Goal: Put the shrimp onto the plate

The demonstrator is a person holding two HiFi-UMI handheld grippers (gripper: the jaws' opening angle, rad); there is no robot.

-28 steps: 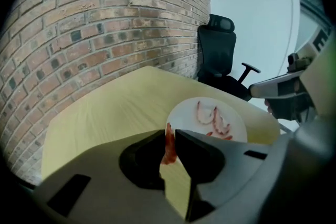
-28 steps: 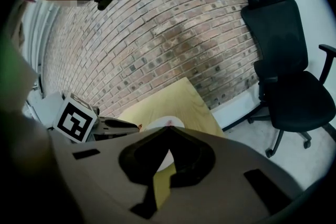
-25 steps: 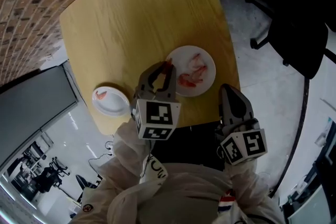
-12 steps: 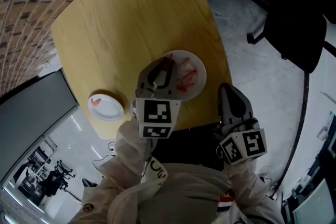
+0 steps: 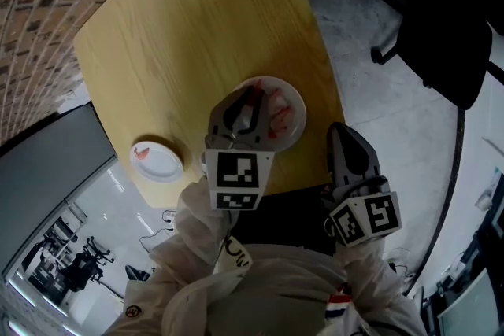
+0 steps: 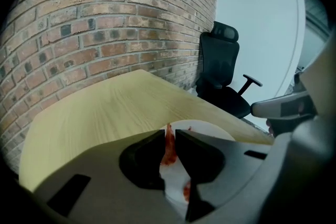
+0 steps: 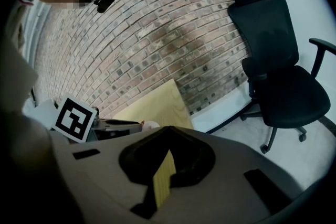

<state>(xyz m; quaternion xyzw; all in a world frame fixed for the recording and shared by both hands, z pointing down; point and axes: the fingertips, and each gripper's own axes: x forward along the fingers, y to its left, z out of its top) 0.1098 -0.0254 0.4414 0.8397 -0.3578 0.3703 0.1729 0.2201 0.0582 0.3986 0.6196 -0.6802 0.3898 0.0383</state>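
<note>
The left hand-held gripper (image 6: 169, 134) grips a shrimp (image 6: 168, 147) above the plate (image 5: 301, 101), near the counter's (image 5: 189, 35) lower right edge. The right hand-held gripper (image 7: 167, 130), closed and empty, hangs at that edge.

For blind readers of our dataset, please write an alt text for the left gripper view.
The left gripper holds a red shrimp between its jaws, over a white plate on a pale wooden table. Behind stand a brick wall and a black office chair.
</note>
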